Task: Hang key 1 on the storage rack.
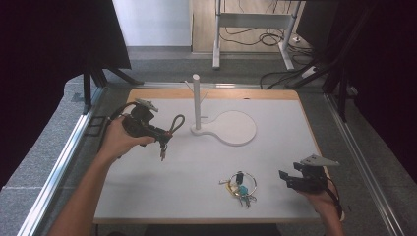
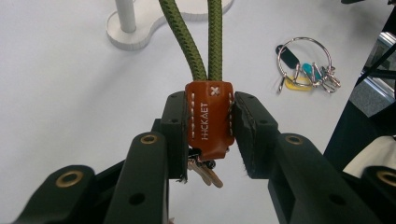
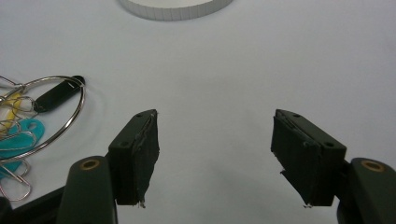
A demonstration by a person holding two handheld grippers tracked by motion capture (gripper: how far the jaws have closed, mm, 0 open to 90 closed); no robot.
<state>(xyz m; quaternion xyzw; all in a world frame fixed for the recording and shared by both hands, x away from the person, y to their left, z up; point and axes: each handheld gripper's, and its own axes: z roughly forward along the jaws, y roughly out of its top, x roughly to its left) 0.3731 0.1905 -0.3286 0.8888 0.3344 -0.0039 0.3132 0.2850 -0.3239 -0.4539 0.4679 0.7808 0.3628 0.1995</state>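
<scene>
Left gripper [image 2: 210, 135] clamped on leather key strap [image 2: 210, 119] — next, loop onto stand [image 1: 196, 101] at 1 o'clock; right gripper [image 3: 215, 158] apart.

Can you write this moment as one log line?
left hand-held gripper: shut on brown leather key fob with green cord loop | right hand-held gripper: open | white peg stand: bare

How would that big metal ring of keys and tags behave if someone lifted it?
The key ring would probably dangle and jingle: its loose tags and clips hang free on a thin wire hoop. It looks light. Lying flat on the table, the thin hoop may be fiddly to pinch.
</scene>
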